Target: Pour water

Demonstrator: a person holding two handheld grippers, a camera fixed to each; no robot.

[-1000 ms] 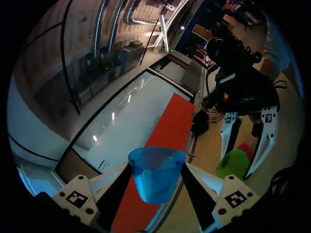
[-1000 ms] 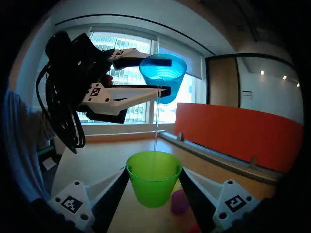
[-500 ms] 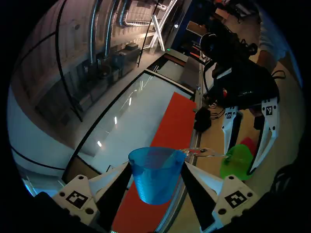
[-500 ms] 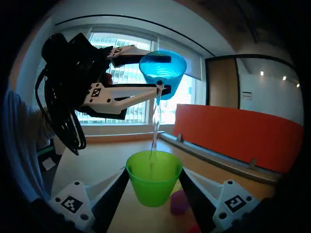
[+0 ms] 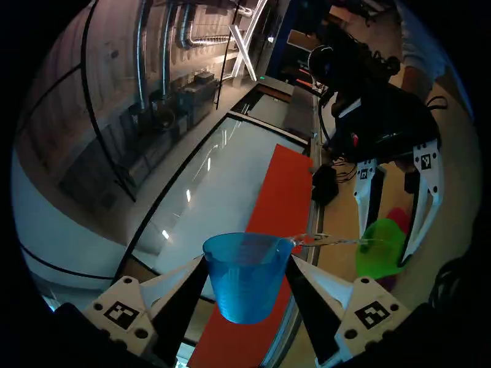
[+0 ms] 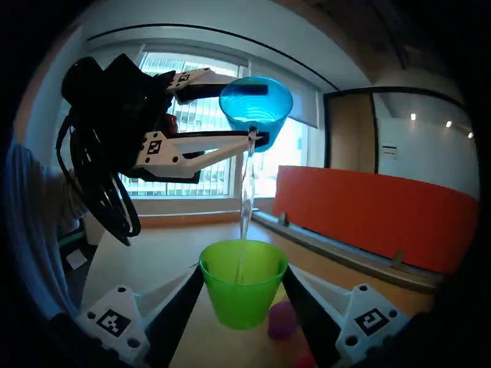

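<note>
My left gripper (image 5: 247,276) is shut on a blue cup (image 5: 245,276), held tipped on its side high above the table. In the right gripper view the blue cup (image 6: 255,109) leans over, and a stream of water (image 6: 246,193) falls from its rim into the green cup (image 6: 243,288). My right gripper (image 6: 243,291) is shut on that green cup, which stands upright right below the stream. The left gripper view shows the water (image 5: 325,240) running from the blue rim across to the green cup (image 5: 380,248) between the right gripper's white fingers (image 5: 426,202).
A wooden table (image 6: 153,257) lies below, with a purple cup (image 6: 282,319) just behind the green one. An orange partition (image 6: 380,208) runs along the table's right side. Windows (image 6: 196,159) are behind. A person's sleeve (image 6: 30,233) and black cables (image 6: 104,184) hang at left.
The blue cup has tipped further. The thin trickle of one second ago has grown into a thick stream into the green cup. The green cup has stayed in place.
</note>
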